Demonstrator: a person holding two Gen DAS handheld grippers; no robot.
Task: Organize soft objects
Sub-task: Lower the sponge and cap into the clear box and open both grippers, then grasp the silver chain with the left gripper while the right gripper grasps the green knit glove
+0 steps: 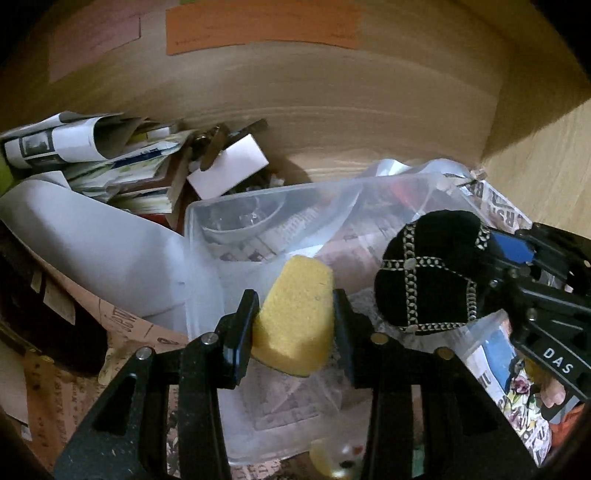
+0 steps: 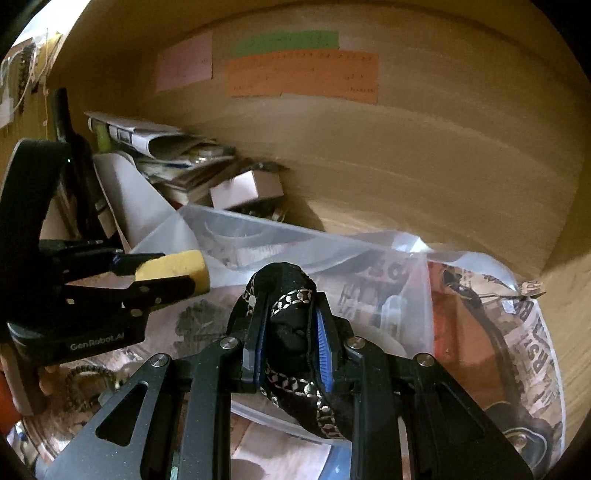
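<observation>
My left gripper (image 1: 295,321) is shut on a yellow sponge (image 1: 295,314) and holds it over a clear plastic container (image 1: 199,221). It also shows at the left of the right wrist view, with the sponge (image 2: 173,264) between its fingers. My right gripper (image 2: 290,325) is shut on a black soft cushion with silver braid trim (image 2: 288,291), over the same container (image 2: 229,221). In the left wrist view the cushion (image 1: 428,269) hangs at the right, held by the right gripper's fingers (image 1: 509,251).
A wooden back wall (image 1: 332,92) carries orange (image 1: 258,26) and pink (image 1: 96,40) paper labels. A pile of papers and booklets (image 1: 110,158) and a white box (image 1: 229,170) lie at the back left. Newspaper (image 2: 532,325) lines the right side. A wooden side wall (image 1: 546,155) closes the right.
</observation>
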